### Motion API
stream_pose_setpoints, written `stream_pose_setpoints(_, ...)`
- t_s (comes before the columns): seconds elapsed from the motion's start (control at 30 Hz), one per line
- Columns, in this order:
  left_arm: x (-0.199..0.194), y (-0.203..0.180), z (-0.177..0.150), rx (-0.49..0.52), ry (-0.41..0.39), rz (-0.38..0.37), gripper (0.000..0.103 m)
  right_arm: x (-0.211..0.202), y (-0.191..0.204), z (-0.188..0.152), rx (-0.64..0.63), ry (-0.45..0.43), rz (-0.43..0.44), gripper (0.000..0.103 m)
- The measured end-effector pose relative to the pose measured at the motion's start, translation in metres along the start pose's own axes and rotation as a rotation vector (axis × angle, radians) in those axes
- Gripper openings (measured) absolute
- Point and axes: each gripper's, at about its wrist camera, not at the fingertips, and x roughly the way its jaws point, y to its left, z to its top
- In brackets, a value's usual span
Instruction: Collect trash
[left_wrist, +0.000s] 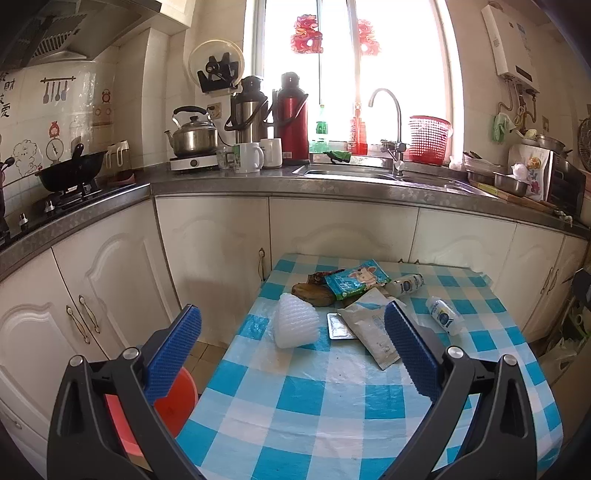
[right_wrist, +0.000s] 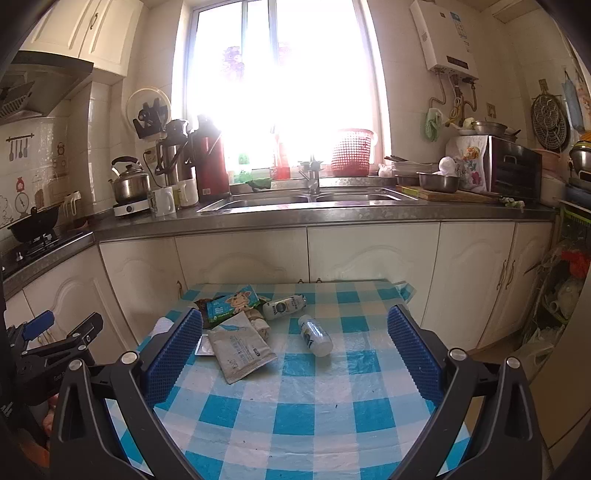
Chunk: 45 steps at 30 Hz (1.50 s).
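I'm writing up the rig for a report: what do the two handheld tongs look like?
Both match: the left tongs and right tongs have glossy black plastic arms with triangular cut-outs and silver round bolts. Each ends in a flat blue pad with a fine ribbed texture. No cables or sleeves show.

Left gripper (left_wrist: 293, 338) jaws wide apart; right gripper (right_wrist: 295, 338) likewise (both empty).

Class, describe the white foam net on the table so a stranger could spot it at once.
Find the checked table. At its left edge, beside the trash pile, lies the foam net. It alone is pure white, ribbed and cone-shaped.
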Motion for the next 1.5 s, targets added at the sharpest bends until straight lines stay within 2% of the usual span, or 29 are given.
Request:
stream_pose_setpoints(0.2,0.012,0.01,-0.007,-0.041,0.011,-0.018,0.1,0.017,-0.002,-0.01,-0.01,0.004,0.031,0.099)
stream_pose_setpoints(0.4,0.029,0.015,-0.013,-0.017,0.019,-0.023,0.1,0.034,-0.002,-0.022,-0.045,-0.002,0.062,0.099)
stream_pose_setpoints(0.5,0.042,0.021,-0.017,-0.005,0.053,-0.041,0.1,0.052,-0.004,-0.031,-0.03,0.056,0.119,0.099)
stream_pose_setpoints(0.73,0.108,0.044,-0.03,-0.095,0.258,-0.174,0.1,0.112,-0.002,-0.054,0.032,0.278,0.245,0.099)
stream_pose_setpoints(0.93,0.161,0.034,-0.04,-0.05,0.346,-0.214,0.098,0.161,0.023,-0.067,-0.042,0.392,0.33,0.099)
stream_pose_setpoints(1.03,0.189,0.029,-0.043,-0.04,0.388,-0.217,0.089,0.19,0.036,-0.069,-0.068,0.44,0.363,0.099)
stream_pose_setpoints(1.1,0.208,0.029,-0.044,-0.062,0.426,-0.21,0.075,0.207,0.042,-0.069,-0.081,0.463,0.383,0.098)
stream_pose_setpoints(1.2,0.228,0.026,-0.048,-0.054,0.458,-0.191,0.07,0.23,0.054,-0.065,-0.12,0.483,0.396,0.098)
stream_pose_setpoints(1.43,0.252,0.018,-0.05,-0.044,0.478,-0.218,0.068,0.273,0.083,-0.067,-0.269,0.524,0.385,0.097)
stream_pose_setpoints(1.5,0.256,0.018,-0.05,-0.041,0.482,-0.218,0.063,0.283,0.087,-0.069,-0.306,0.537,0.367,0.097)
